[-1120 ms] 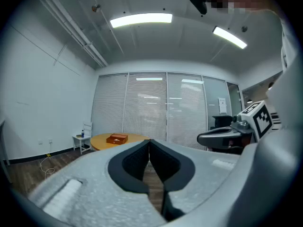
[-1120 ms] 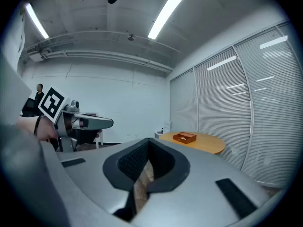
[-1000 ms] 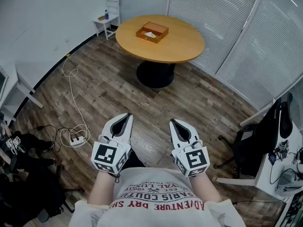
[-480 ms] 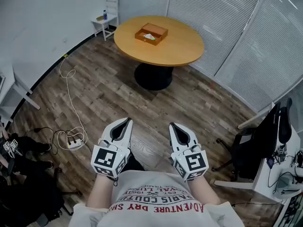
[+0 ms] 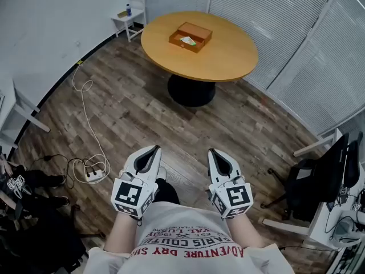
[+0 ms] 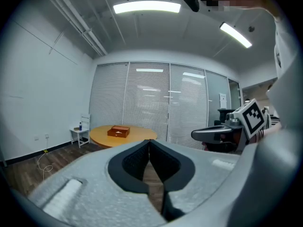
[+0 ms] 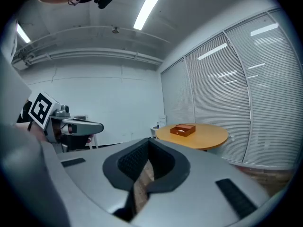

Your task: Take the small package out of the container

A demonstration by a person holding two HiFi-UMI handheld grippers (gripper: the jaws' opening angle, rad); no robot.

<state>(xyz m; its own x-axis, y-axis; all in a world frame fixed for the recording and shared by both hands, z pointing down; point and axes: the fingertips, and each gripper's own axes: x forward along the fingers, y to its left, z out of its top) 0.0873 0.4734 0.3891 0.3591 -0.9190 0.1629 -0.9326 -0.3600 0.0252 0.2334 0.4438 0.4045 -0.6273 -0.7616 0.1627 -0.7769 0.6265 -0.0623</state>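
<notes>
A brown wooden box [image 5: 190,37] sits on the round wooden table [image 5: 228,56] far ahead, with a small white and green package [image 5: 187,40] inside it. The box also shows small in the left gripper view [image 6: 118,131] and the right gripper view [image 7: 183,129]. My left gripper [image 5: 153,149] and right gripper [image 5: 213,153] are held close to the person's body, side by side, well short of the table. Both are shut with nothing between the jaws.
A white cable [image 5: 85,119] trails across the wood floor to a power strip [image 5: 91,173] at the left. A white side table [image 5: 128,19] with a bottle stands by the wall. A black chair [image 5: 319,181] and desk are at the right. Blinds line the far wall.
The view has shifted a little: the table and box now sit slightly further right and higher in the head view. Both grippers stay shut and close together.
</notes>
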